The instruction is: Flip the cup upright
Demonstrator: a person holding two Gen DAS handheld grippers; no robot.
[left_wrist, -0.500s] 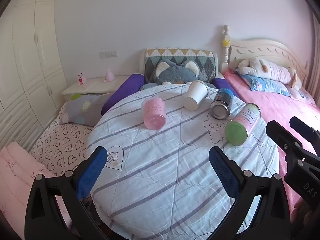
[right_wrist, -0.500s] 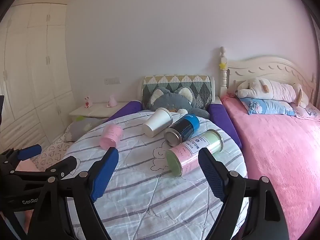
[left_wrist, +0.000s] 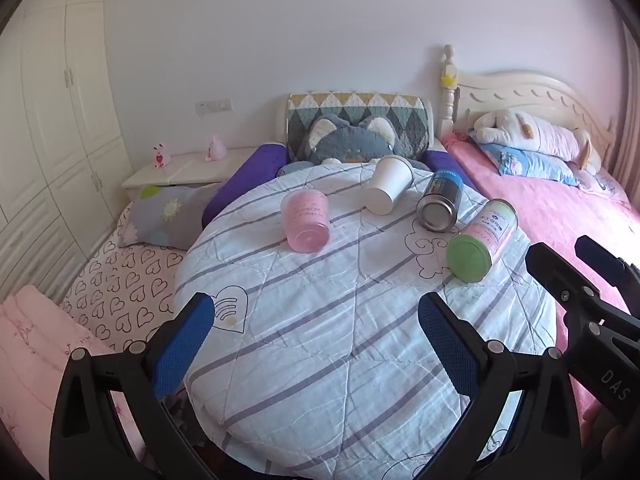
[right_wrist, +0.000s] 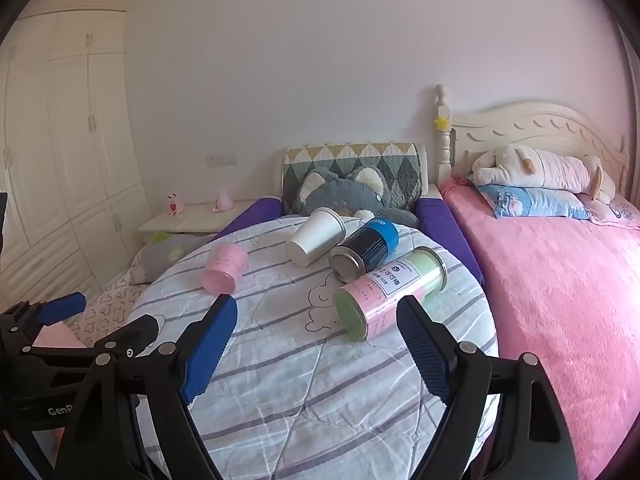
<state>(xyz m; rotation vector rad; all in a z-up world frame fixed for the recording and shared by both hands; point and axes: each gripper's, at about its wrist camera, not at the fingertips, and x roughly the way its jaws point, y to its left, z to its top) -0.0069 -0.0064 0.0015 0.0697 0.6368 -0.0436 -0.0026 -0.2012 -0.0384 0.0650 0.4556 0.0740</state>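
Note:
Several containers lie on their sides on a round table with a striped cloth (left_wrist: pixel 320 340). A pink cup (left_wrist: pixel 306 222) (right_wrist: pixel 224 268) lies at the left, bottom toward me. A white paper cup (left_wrist: pixel 388 190) (right_wrist: pixel 316 242) lies behind it. A blue can (left_wrist: pixel 440 200) (right_wrist: pixel 364 250) and a pink-and-green canister (left_wrist: pixel 482 240) (right_wrist: pixel 390 292) lie at the right. My left gripper (left_wrist: pixel 316 344) is open and empty, short of the pink cup. My right gripper (right_wrist: pixel 316 344) is open and empty, near the canister.
A grey cat plush (left_wrist: pixel 352 142) and a patterned cushion (left_wrist: pixel 360 112) sit behind the table. A pink bed (right_wrist: pixel 560 280) with a plush dog (right_wrist: pixel 540 170) lies to the right. A nightstand (left_wrist: pixel 188 170), a wardrobe (left_wrist: pixel 52 120) and heart-print bedding (left_wrist: pixel 120 280) lie to the left.
Both grippers have shifted very slightly; the right wrist view sits a little lower. The containers have not moved.

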